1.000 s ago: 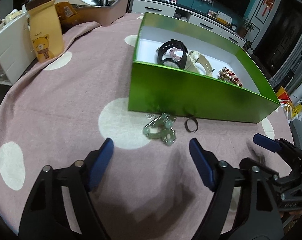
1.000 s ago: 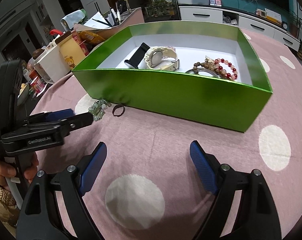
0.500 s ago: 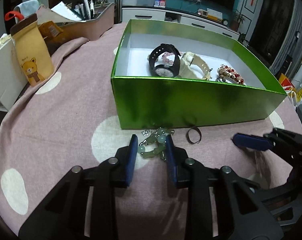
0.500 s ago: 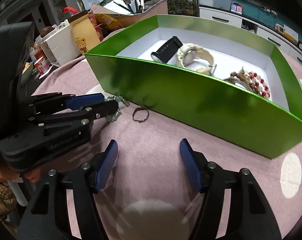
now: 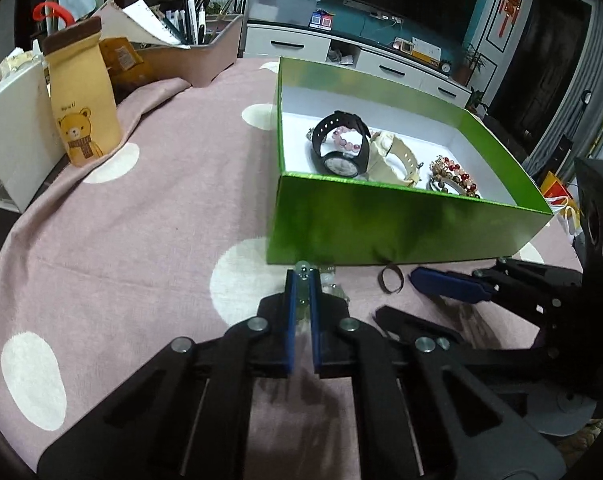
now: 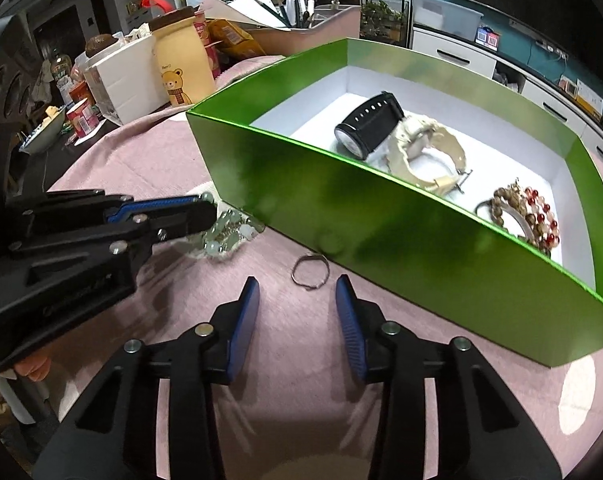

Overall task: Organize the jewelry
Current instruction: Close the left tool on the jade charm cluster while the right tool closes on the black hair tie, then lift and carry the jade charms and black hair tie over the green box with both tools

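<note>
On the pink, white-spotted cloth of the desk (image 5: 149, 216), seen from the left wrist, a green box (image 5: 401, 224) lies with its long side running left to right; inside it are a black watch (image 5: 341, 148), a cream watch (image 5: 393, 156) and a red bead bracelet (image 5: 455, 176). A bear-printed pouch (image 5: 81, 100) and a white container (image 5: 13, 136) stand well apart to the far left. Just before the box's near wall, the left hand-held gripper (image 5: 302, 280) has its blue pads nearly together, pinched on a pale green bead bracelet (image 5: 303, 270), one bead showing at the tips. A small dark ring (image 5: 390, 280) lies flat to its right, with the right hand-held gripper (image 5: 445, 286) beyond it, pointing left. From the right wrist, the box (image 6: 381, 232) runs diagonally from upper left to lower right and blocks the way behind the ring (image 6: 310, 267), which lies flat near its near wall. The right hand-held gripper (image 6: 297, 300) stands partly open, holding nothing, its tips just short of the ring and either side of it. At left the left hand-held gripper (image 6: 205, 210) is closed over the bead bracelet (image 6: 227, 234), which spills onto the cloth beside the box corner.
</note>
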Demonstrator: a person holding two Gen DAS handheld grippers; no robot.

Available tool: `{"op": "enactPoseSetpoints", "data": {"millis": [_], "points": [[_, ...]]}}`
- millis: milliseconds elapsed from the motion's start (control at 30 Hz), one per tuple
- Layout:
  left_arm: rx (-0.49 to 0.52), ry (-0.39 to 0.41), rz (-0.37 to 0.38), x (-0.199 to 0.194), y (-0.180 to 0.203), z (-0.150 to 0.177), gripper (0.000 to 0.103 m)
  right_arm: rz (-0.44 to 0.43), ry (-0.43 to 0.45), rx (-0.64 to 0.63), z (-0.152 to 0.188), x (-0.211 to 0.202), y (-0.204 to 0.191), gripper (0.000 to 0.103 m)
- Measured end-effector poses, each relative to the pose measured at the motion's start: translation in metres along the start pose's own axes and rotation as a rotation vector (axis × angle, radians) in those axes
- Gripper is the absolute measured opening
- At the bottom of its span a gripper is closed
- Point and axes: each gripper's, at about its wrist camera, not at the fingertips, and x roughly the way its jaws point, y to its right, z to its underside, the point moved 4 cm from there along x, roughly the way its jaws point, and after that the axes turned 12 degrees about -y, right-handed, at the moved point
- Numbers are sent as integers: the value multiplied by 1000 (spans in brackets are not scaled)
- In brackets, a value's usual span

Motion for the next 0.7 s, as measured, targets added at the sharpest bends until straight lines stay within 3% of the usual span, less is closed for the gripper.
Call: {"op": "enactPoseSetpoints", "data": {"millis": [333, 700], "points": [[-12, 12, 32, -9, -3, 2, 5, 37, 19, 2, -8, 5, 0, 19], [0, 22, 32, -17, 3, 2, 5, 17, 33, 29, 0, -4, 3, 19]]}}
